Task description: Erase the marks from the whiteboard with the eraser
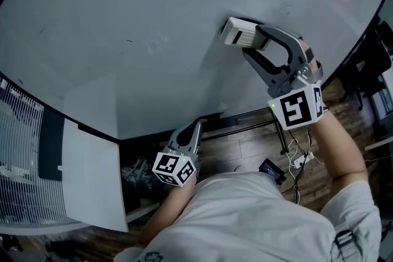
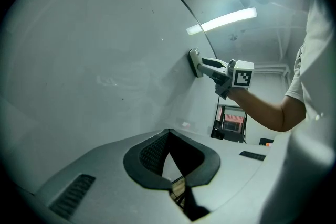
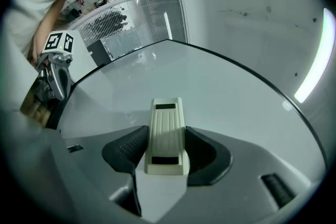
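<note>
The right gripper [image 1: 249, 41] is clamped on the white eraser [image 1: 235, 32], which is touching the whiteboard [image 1: 110, 15]. I'd keep its face flat and sweep toward the faint marks [image 1: 156, 43]. The left gripper [image 1: 195, 130] hangs low, jaws together and empty.

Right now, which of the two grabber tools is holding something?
The right gripper: its jaws clamp the cream eraser against the whiteboard. The left gripper hangs shut and empty.
</note>
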Available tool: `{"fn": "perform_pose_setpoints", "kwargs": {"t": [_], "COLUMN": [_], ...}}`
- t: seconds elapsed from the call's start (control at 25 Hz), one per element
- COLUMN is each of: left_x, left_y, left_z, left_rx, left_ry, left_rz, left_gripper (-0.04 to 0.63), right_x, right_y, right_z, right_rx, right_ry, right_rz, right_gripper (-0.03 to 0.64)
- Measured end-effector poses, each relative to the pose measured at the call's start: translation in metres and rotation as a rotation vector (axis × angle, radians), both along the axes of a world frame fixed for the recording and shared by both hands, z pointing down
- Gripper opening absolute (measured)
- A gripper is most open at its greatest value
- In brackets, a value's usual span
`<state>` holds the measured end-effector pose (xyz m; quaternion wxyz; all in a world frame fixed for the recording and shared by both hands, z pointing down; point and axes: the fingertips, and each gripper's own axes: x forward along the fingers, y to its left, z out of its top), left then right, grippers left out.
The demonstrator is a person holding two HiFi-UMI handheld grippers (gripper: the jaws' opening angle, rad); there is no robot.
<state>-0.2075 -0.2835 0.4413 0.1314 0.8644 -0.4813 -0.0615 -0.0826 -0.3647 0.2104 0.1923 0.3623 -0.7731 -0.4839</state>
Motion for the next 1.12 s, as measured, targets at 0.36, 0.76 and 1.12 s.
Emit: {"fn": "perform_pose_setpoints", "kwargs": {"t": [0.36, 0.76, 1.12], "left_x": [-0.007, -0.013, -0.020], "left_y": [0.006, 0.010, 0.023], "left_z": [-0.003, -0.015, -0.018], "left_rx": [0.019, 0.041, 0.048], "left_ry": [-0.044, -0.089, -0.113], "left_rz": [0.030, 0.097, 0.182], "left_gripper": [0.008, 0.008, 0.008], "right_x": [-0.028, -0.056, -0.045], "right_y": [0.005, 0.010, 0.005], "right_z": [0.097, 0.188, 0.165], "right_rx": [-0.139, -0.218, -0.122], "right_ry": [0.023, 0.143, 0.233], "right_rz": [-0.063, -0.072, -0.013], "right_gripper": [0.233, 0.233, 0.233]}}
